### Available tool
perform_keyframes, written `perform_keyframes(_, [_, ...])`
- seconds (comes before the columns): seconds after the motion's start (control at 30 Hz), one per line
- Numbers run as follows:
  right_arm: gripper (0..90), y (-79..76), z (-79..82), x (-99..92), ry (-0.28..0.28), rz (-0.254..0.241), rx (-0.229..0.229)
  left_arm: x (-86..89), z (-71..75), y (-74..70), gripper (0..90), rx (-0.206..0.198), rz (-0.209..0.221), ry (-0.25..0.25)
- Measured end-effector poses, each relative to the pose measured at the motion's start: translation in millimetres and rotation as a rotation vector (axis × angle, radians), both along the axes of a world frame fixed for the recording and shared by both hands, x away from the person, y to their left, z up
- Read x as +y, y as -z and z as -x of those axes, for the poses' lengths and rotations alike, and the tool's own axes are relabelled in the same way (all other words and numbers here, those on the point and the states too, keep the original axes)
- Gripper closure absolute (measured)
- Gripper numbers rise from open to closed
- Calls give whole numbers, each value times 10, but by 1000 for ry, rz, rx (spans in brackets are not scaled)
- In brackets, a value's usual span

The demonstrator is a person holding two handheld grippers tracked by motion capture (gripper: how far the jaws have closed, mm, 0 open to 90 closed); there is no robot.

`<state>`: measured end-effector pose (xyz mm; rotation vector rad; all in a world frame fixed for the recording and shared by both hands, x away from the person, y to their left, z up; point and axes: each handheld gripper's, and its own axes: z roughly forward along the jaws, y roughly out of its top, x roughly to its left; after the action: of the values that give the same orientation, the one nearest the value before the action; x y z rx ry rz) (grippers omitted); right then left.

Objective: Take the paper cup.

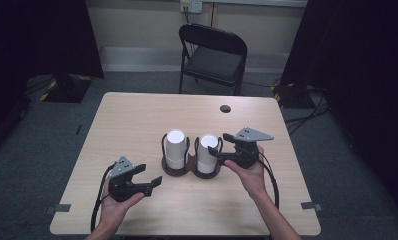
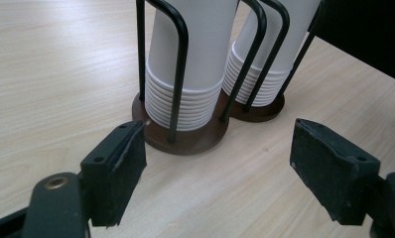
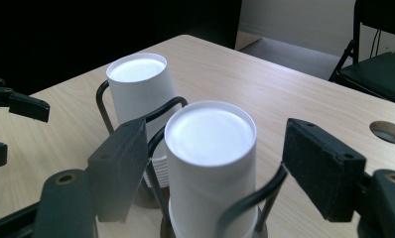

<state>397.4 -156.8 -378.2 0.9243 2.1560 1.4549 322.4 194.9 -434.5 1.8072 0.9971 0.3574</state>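
Two stacks of upturned white paper cups stand mid-table, each in a black wire holder on a round brown base [image 2: 195, 139]. My right gripper [image 1: 219, 145] is at the top of the right stack [image 1: 207, 150]. In the right gripper view its jaws [image 3: 215, 153] flank the top cup [image 3: 210, 144] with a gap on each side, so it is open. The left stack [image 1: 175, 147] stands beside it, farther off in that view [image 3: 138, 79]. My left gripper [image 1: 149, 175] is held open low at the front left, pointing at the holders [image 2: 218, 148], with nothing between its pads.
The wooden table [image 1: 137, 115] has a round cable hole [image 1: 225, 108] at its back right. A black folding chair [image 1: 214, 55] stands behind the table. Dark curtains hang on both sides. Cables trail from both grippers toward the front edge.
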Motion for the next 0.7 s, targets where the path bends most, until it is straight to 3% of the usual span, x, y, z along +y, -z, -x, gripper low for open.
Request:
perform_keyframes(0.3, [253, 48, -171, 125, -16, -11, 2, 4, -3, 0, 220, 3, -3, 2])
perform_keyframes(0.4, [251, 92, -192, 161, -26, 16, 3, 7, -5, 0, 220, 10, 9, 2])
perform_keyframes(0.7, [225, 168, -220, 213, -35, 26, 15, -12, 1, 3, 220, 9, 3, 8])
